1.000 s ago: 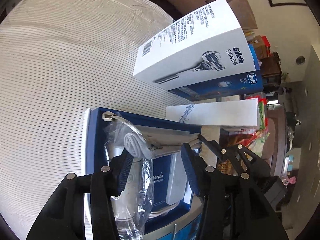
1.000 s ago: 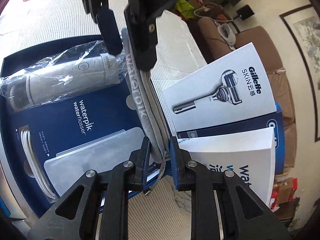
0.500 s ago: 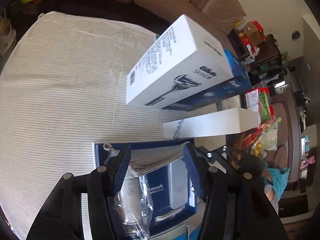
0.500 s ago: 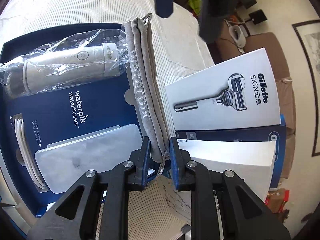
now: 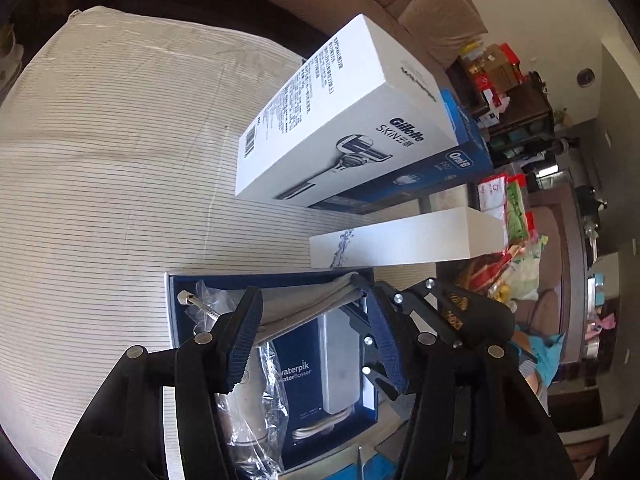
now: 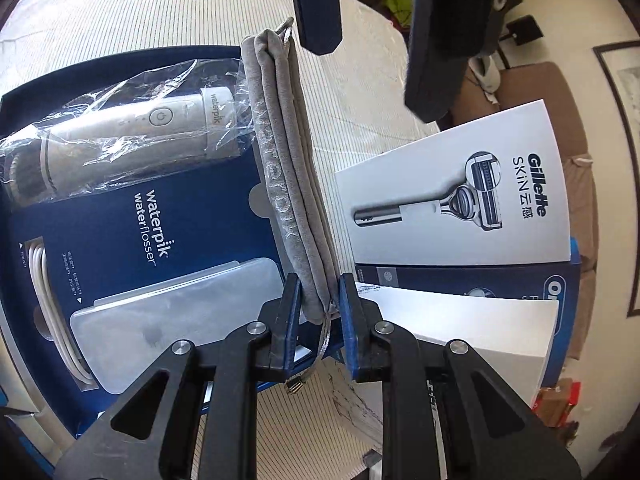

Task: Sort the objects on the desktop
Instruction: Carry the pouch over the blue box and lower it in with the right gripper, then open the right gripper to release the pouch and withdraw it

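Waterpik box (image 6: 132,216) open at left of the right-wrist frame, grey pouch (image 6: 288,184) held over its right edge.
Right claw (image 6: 316,320) is clenched on the pouch's lower end; left claw (image 5: 312,336) hangs released above the far end. Next, judging by this: lay the pouch inside the box.

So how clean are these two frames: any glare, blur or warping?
Left wrist view: strong fisheye bending the striped tablecloth, Gillette box sharp, sunlit. Right wrist view: glare on the plastic bag, the other claw's fingers slightly soft up close.
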A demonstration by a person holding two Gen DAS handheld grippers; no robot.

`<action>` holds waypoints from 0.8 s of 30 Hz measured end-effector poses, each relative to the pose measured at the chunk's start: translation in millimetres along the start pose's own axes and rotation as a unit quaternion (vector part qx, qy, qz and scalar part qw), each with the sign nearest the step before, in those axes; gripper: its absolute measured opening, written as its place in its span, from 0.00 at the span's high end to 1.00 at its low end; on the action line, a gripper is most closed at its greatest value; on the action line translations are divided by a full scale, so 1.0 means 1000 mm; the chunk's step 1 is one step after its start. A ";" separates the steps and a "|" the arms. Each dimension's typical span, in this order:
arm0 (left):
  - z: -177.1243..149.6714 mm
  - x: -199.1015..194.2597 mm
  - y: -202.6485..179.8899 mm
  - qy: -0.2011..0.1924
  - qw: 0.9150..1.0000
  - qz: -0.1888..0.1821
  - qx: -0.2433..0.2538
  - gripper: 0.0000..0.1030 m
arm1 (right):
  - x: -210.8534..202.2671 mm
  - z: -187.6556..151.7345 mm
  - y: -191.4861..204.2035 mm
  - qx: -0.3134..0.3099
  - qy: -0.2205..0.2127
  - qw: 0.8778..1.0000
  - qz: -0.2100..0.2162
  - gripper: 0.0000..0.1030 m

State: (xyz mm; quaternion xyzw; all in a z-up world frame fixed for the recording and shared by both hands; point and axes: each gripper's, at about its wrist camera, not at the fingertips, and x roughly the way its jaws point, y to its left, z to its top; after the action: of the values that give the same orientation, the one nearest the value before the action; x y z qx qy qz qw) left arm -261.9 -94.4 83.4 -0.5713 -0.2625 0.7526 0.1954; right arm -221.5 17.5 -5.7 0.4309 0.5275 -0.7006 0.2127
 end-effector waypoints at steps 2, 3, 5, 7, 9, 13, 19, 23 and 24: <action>-0.002 -0.002 -0.007 0.003 1.000 -0.003 0.010 0.46 | -0.001 0.000 -0.002 0.003 0.001 1.000 0.004 0.82; -0.003 -0.002 -0.008 0.006 1.000 0.000 0.014 0.46 | 0.000 0.000 -0.003 0.005 0.001 1.000 0.006 0.82; -0.004 0.003 -0.006 0.010 1.000 0.015 0.015 0.46 | -0.001 -0.002 -0.007 0.008 0.002 1.000 0.009 0.82; -0.004 0.012 0.004 0.014 1.000 0.025 0.004 0.46 | 0.000 -0.003 -0.008 0.009 0.003 1.000 0.009 0.82; -0.004 0.020 0.014 0.015 0.999 0.030 -0.008 0.46 | 0.001 -0.004 -0.008 0.009 0.003 1.000 0.008 0.82; 0.000 0.030 0.025 0.002 0.999 0.033 -0.019 0.46 | 0.002 -0.002 -0.008 0.014 0.005 1.000 0.014 0.82; 0.000 0.042 0.020 0.001 0.997 0.072 0.003 0.46 | -0.008 -0.008 -0.011 0.037 -0.010 0.999 0.018 0.80; 0.001 0.038 0.025 -0.004 0.999 0.053 -0.006 0.46 | -0.041 -0.035 -0.035 0.141 -0.081 0.984 0.075 0.78; 0.001 0.036 0.027 -0.006 0.999 0.048 -0.012 0.46 | -0.046 -0.042 -0.042 0.173 -0.095 0.976 0.088 0.78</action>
State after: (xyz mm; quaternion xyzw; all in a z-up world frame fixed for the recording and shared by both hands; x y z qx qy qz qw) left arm -272.4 -93.9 39.4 -0.5808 -0.2449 0.7614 0.1512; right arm -212.8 63.9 52.5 0.4372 0.3358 -0.7976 0.2447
